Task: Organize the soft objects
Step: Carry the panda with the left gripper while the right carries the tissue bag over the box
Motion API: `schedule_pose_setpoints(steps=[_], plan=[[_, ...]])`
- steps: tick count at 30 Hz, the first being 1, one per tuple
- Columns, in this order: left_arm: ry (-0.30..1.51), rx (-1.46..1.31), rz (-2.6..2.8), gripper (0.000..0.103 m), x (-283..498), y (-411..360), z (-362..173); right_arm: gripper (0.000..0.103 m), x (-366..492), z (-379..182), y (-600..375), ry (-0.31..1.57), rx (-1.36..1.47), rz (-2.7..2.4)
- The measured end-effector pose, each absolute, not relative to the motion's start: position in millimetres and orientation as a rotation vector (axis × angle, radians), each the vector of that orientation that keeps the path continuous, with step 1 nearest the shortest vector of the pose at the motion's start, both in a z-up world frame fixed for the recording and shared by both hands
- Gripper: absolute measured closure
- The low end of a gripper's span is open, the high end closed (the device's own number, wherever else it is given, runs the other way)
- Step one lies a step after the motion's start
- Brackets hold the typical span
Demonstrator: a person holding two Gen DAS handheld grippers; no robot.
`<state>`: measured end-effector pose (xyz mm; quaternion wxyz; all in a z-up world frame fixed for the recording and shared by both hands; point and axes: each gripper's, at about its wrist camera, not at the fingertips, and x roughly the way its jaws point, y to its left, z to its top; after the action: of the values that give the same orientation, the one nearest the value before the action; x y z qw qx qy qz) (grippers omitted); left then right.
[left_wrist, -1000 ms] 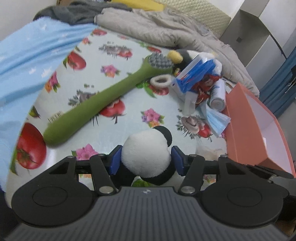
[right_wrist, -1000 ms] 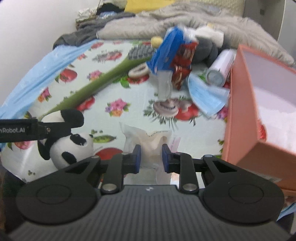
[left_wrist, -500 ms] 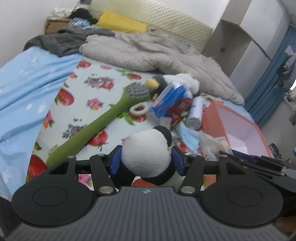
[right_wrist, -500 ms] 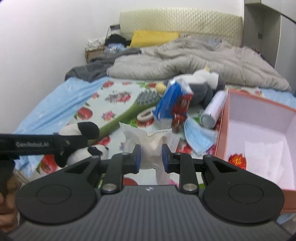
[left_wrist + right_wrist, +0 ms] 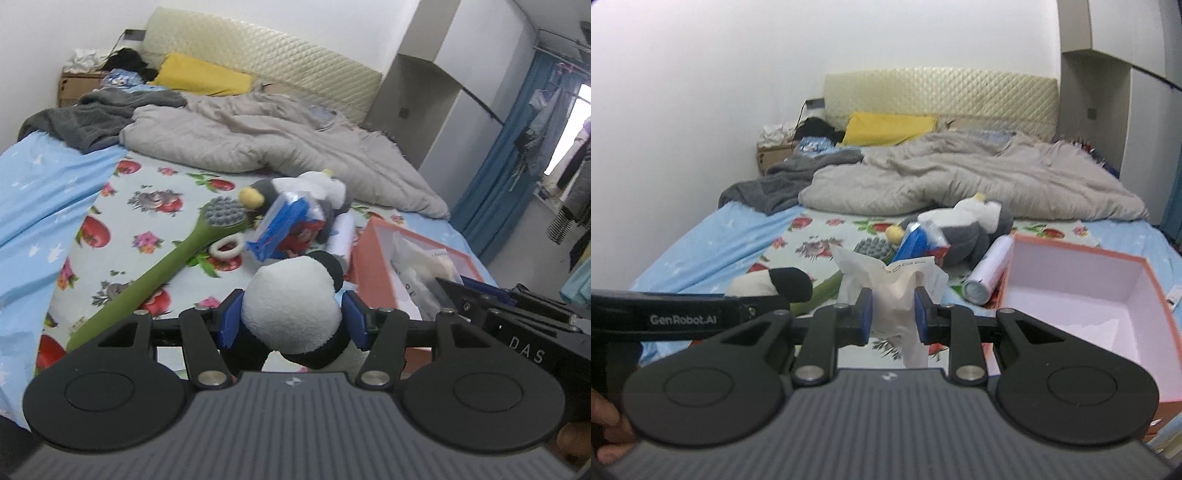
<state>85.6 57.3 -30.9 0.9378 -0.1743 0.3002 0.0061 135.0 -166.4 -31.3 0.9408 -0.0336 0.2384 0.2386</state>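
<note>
Your left gripper [image 5: 291, 322] has its blue fingers [image 5: 229, 322] clamped on the round white-and-black plush panda [image 5: 293, 308], and your right gripper [image 5: 892, 320] has its fingers [image 5: 864, 319] pinched together on the crinkled white plastic packet [image 5: 892, 291]. A second ago both loads sat low on the bed, right against the strawberry-and-flower printed sheet [image 5: 155, 206]; now both are lifted clear of it, and both cameras look out over the whole bed to the headboard. The lift is done, so what remains, as I judge it, is the carry to the open pink-lined orange cardboard box [image 5: 1100, 306] near the bed's right edge.

In your left view the packet and right gripper appear already over the box. Past your fingers, the long green silicone brush [image 5: 162, 273] lies along the sheet toward its left edge, with the grey-and-white plush penguin [image 5: 975, 225], the blue-and-red snack bag [image 5: 288, 229] and the white spray can [image 5: 988, 269] heaped mid-sheet, beside the box. Those soft toys still await sorting.
</note>
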Motion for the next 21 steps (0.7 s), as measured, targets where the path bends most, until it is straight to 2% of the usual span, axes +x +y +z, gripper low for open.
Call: schedule_pose_setpoints(steps=[11,21], plan=[[0.583,-0.353,-0.107,0.04,94,10,-11,0.076,128,-10,-211,0.424,-0.037,0.378],[0.615,-0.339,-0.193,0.04,123,-26,-14,0.076,137,-21,-245,0.441,-0.011,0.277]])
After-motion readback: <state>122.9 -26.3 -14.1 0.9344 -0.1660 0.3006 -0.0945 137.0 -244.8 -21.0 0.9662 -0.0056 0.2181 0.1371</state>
